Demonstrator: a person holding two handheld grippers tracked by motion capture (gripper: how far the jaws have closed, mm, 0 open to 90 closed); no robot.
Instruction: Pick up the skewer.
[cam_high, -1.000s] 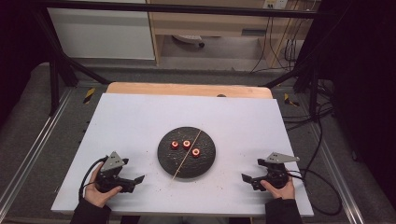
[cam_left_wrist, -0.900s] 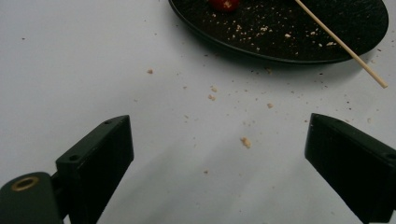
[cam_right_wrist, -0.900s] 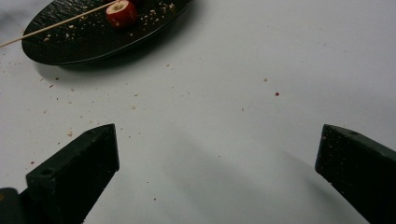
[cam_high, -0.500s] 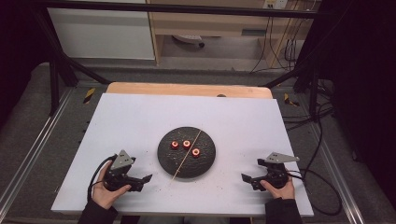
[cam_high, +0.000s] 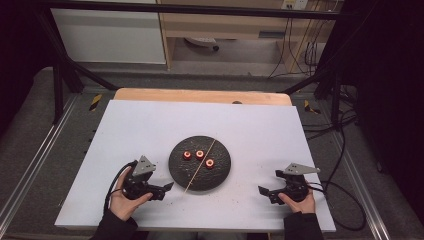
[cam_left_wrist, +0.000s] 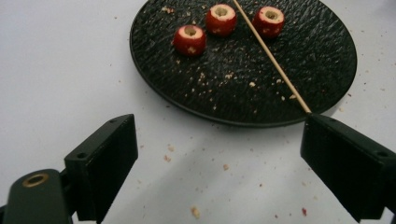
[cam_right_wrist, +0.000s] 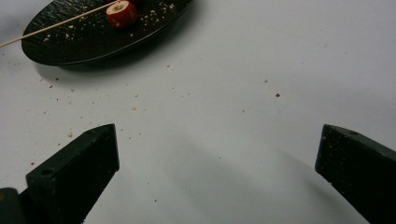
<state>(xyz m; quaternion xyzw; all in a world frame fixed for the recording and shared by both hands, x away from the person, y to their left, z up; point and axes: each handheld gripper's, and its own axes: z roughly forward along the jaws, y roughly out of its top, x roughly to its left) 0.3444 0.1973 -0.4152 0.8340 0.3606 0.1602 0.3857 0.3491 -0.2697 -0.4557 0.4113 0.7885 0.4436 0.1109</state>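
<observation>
Black and rough-textured, a round plate (cam_high: 200, 181) sits at the middle of the white surface (cam_high: 260, 130) in front of me. On it lie three small red fruits (cam_left_wrist: 221, 19), each cored, with a pale hole at the top; they may be hawthorn berries or tiny crab apples, though at this size I cannot be sure. A thin wooden skewer (cam_left_wrist: 273, 60) lies slantwise across the plate, bare along its whole length, with its near tip poking just past the rim toward my left side. Two fruits rest on one side of the stick and one on the other, all near it but none threaded.

My left gripper (cam_high: 161, 191) rests on the surface just beside the plate's near-left edge, jaws spread wide and pinching nothing; in the left gripper view the skewer's tip ends right at my far jaw. My right gripper (cam_high: 266, 193) lies well apart from the plate on the right, jaws also spread and empty, over bare surface.

Crumbs (cam_left_wrist: 196, 212) and red flecks are scattered over the plate and the surface around it.

I judge the job to be stringing the fruits onto the stick, and it has barely begun: the fruits are cored and laid ready, but the skewer is not yet picked up and all three fruits remain to be threaded.
</observation>
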